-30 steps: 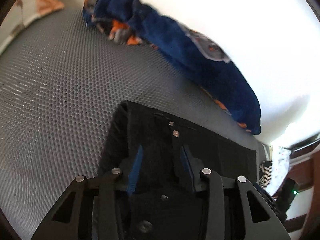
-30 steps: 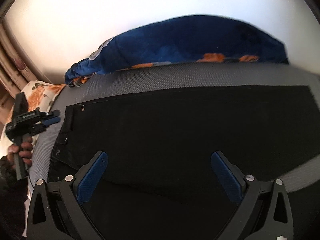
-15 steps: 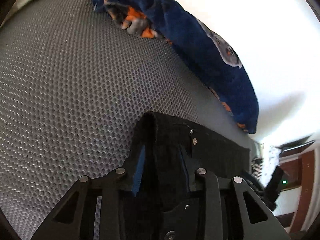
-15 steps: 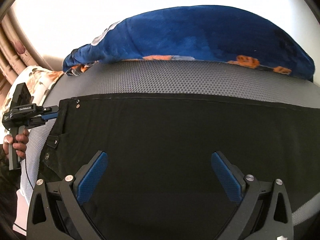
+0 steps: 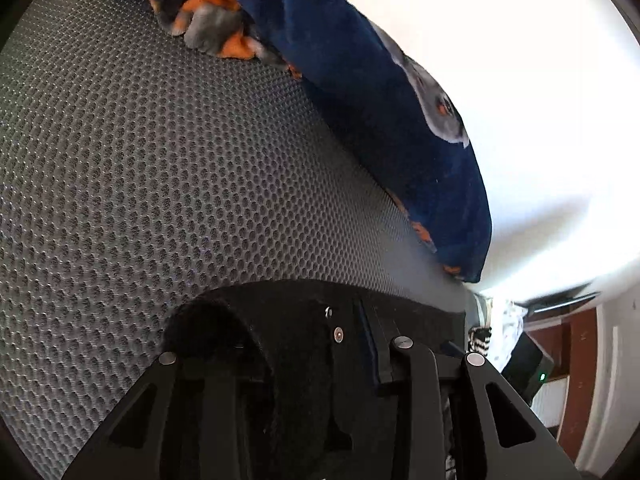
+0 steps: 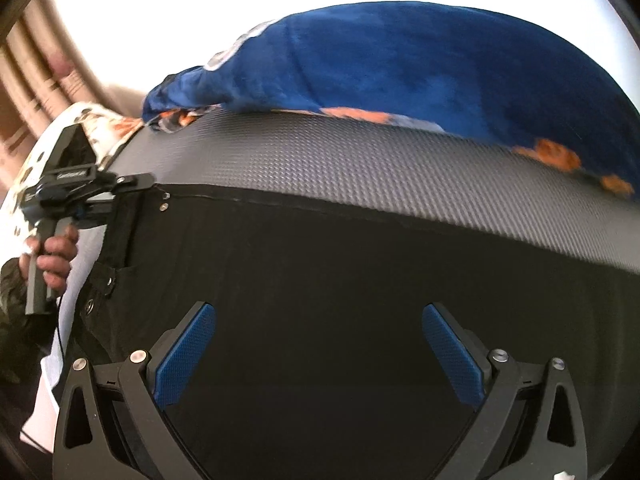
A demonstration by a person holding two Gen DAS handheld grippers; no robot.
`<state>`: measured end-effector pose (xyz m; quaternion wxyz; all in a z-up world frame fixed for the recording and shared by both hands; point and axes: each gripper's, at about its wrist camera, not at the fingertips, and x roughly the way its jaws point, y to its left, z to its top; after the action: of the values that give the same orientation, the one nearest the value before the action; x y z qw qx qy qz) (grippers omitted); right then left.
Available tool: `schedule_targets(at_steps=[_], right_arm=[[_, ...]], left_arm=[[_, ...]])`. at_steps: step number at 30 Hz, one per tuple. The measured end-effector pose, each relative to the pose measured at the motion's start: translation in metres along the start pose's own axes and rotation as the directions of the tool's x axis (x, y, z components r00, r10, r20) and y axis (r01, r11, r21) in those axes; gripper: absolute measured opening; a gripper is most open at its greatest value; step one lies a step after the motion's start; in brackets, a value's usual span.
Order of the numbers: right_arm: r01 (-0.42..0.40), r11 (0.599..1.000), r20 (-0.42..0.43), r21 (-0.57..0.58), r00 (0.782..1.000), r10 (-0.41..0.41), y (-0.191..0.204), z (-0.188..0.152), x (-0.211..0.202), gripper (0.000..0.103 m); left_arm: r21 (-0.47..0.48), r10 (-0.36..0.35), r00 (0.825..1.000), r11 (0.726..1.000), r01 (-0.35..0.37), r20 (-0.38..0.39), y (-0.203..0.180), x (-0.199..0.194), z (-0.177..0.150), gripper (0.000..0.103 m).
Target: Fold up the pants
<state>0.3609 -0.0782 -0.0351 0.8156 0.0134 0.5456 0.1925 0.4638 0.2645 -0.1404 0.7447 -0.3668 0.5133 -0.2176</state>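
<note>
**Risking a one-sided lift at the waistband**

Closing on the waistband corner of the black pants (image 6: 340, 300), the left gripper (image 5: 320, 344) has bunched fabric between its jaws. The pants lie flat on the grey mesh surface (image 6: 400, 168), near the blue blanket (image 6: 400, 60). The right gripper (image 6: 320, 344) hovers over the mid-leg, jaws spread wide, holding nothing. A shallow pinch (thick seam, rivets) could slip on lift. Lifting one-handed would probably drag and skew the legs.
</note>
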Motion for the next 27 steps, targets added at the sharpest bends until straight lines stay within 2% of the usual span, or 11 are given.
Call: schedule_targets(at_steps=[1,2,4,7,12,16,17,20,22,25,27], right_arm=[[-0.011,1.0,-0.009,-0.017,1.0,0.011,-0.001,0.005,0.003,0.103],[-0.025,0.999,-0.02,-0.032,1.0,0.024,-0.002,0.01,0.005,0.103],[-0.056,0.996,-0.032,-0.073,0.998,0.054,-0.006,0.024,0.01,0.103],[-0.072,0.985,-0.05,-0.159,0.997,0.064,-0.01,0.044,0.014,0.103],[-0.167,0.933,-0.14,-0.317,0.982,0.129,-0.002,0.077,0.023,0.103],[-0.32,0.865,-0.296,-0.387,0.931,0.212,0.005,0.095,0.038,0.1],[-0.343,0.851,-0.329,-0.397,0.919,0.216,0.006,0.096,0.042,0.095],[-0.382,0.822,-0.415,-0.423,0.888,0.199,0.009,0.099,0.055,0.073],[-0.432,0.803,-0.468,-0.41,0.856,0.221,0.005,0.095,0.058,0.068],[-0.422,0.796,-0.493,-0.434,0.851,0.183,-0.008,0.091,0.059,0.068],[-0.41,0.807,-0.508,-0.425,0.846,0.162,-0.022,0.087,0.057,0.058]], left_arm=[[0.009,0.02,1.0,1.0,-0.02,0.022,-0.003,-0.001,-0.002,0.011],[0.024,0.028,0.999,0.999,-0.029,0.036,-0.005,-0.004,-0.005,0.01],[0.03,-0.018,0.998,0.999,0.016,0.068,-0.011,-0.016,-0.011,0.01],[0.107,-0.039,0.994,0.994,0.028,0.106,-0.039,-0.034,-0.02,0.009],[0.226,-0.098,0.988,0.972,0.069,0.119,-0.079,-0.057,-0.039,0.009],[0.233,-0.121,0.984,0.968,0.089,0.128,-0.087,-0.075,-0.052,0.009],[0.24,-0.12,0.984,0.967,0.086,0.132,-0.086,-0.083,-0.054,0.009],[0.25,-0.117,0.984,0.965,0.08,0.136,-0.082,-0.1,-0.06,0.009],[0.252,-0.116,0.984,0.965,0.078,0.139,-0.084,-0.104,-0.063,0.009],[0.251,-0.1,0.984,0.966,0.061,0.144,-0.09,-0.105,-0.066,0.009],[0.241,-0.09,0.985,0.969,0.053,0.145,-0.09,-0.098,-0.063,0.009]])
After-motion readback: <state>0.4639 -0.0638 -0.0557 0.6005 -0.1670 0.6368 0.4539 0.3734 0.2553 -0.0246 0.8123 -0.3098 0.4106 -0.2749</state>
